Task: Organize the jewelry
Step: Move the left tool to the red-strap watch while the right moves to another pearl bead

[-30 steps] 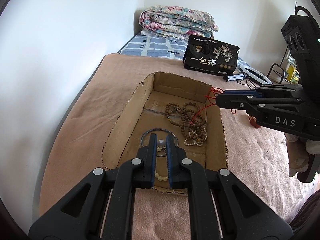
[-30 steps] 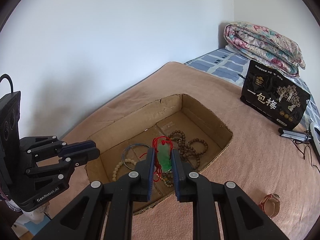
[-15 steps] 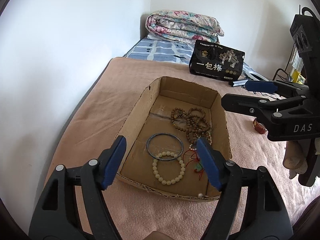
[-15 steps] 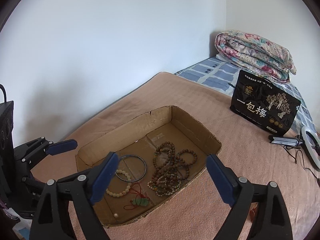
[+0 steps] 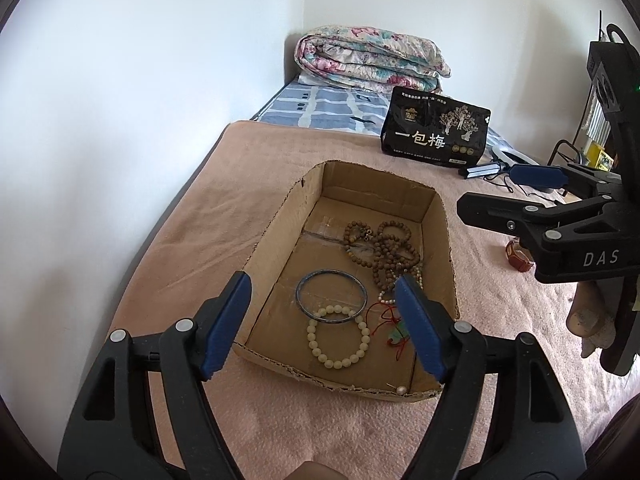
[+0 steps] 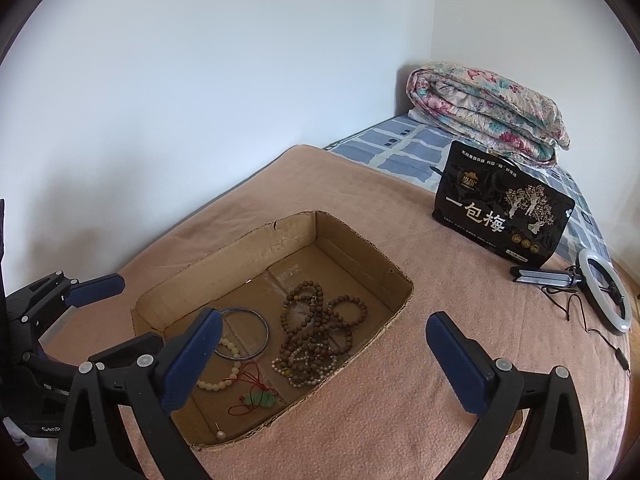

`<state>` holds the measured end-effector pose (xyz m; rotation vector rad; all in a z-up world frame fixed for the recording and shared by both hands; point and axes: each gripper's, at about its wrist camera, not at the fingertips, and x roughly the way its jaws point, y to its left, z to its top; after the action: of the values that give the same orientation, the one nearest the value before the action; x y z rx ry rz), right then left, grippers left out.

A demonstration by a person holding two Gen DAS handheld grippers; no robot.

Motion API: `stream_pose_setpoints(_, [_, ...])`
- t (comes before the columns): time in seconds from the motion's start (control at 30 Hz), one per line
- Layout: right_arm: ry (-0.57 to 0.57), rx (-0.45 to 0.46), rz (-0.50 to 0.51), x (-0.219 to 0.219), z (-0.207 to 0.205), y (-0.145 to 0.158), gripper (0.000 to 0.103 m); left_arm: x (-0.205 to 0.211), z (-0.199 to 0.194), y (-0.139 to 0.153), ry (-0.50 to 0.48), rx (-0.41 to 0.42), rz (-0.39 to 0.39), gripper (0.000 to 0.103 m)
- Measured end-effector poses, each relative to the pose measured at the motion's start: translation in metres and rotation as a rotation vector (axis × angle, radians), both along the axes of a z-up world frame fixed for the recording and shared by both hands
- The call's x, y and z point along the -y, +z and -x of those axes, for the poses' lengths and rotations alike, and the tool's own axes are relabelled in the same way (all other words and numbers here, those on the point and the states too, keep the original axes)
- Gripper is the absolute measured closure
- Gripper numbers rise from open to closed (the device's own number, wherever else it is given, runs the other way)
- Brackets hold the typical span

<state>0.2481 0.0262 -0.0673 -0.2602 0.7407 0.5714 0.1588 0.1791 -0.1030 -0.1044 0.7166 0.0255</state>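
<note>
An open cardboard box (image 5: pixel 280 220) (image 6: pixel 248 248) lies on the pink blanket. Inside are a dark bangle (image 5: pixel 332 271) (image 6: pixel 264 328), a white bead bracelet (image 5: pixel 338 364) (image 6: pixel 218 384), a green pendant on red cord (image 5: pixel 396 334) (image 6: pixel 260 400), a tangle of brown bead strings (image 5: pixel 384 248) (image 6: pixel 316 332) and a small pearl (image 5: pixel 401 390). My left gripper (image 5: pixel 323 284) hovers open above the box's near end, holding nothing. My right gripper (image 6: pixel 323 318) hangs over the box's right side, its jaws opening with nothing between them.
A black snack bag (image 5: pixel 436 136) stands beyond the box, with a folded floral quilt (image 5: pixel 372 60) behind it. A ring light (image 6: pixel 604 292) with its cable lies at the right. A small brown item (image 5: pixel 518 258) sits on the blanket right of the box. A white wall runs along the left.
Both grippers have opened wide. The left let the white bead bracelet drop into the box; the right let go of the green pendant, which now lies on the box floor.
</note>
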Motion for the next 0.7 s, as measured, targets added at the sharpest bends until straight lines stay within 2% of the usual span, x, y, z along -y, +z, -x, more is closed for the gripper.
stream_pose_setpoints(0.7, [-0.065,0.032,-0.042,0.058,0.022,0.029,0.000,0.033,0.024,0.040,-0.032,0.080,-0.039,0.026])
